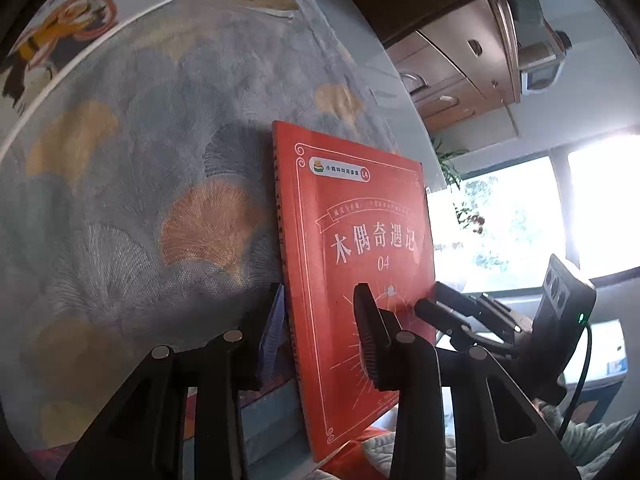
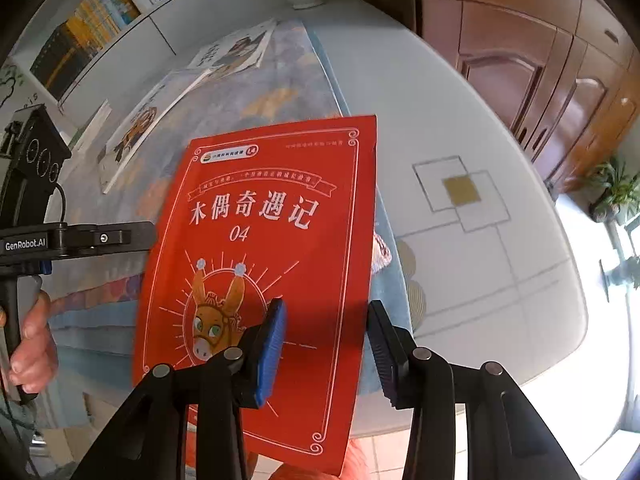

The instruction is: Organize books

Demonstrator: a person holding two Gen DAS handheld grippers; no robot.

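Red book (image 2: 260, 264): thin, glossy softcover with white lettering and a donkey drawing, held upright above the near edge of the table (image 2: 460, 120).

Left gripper (image 1: 320, 328): narrow, its jaws clamped on the book's spine side, one black ribbed pad on the cover and one blue pad behind.

Right gripper (image 2: 328, 350): partly apart, straddling the book's free edge; the blue pad lies over the cover, the black pad stands just off the edge. Whether the pads press I cannot tell.

Tablecloth (image 1: 140, 160): woven, blue-grey with orange fan shapes, covering the left part of the table. The pale smooth tabletop right of it is bare.

Picture books (image 2: 168, 100): flat, farther back on the cloth, well apart from the red book.
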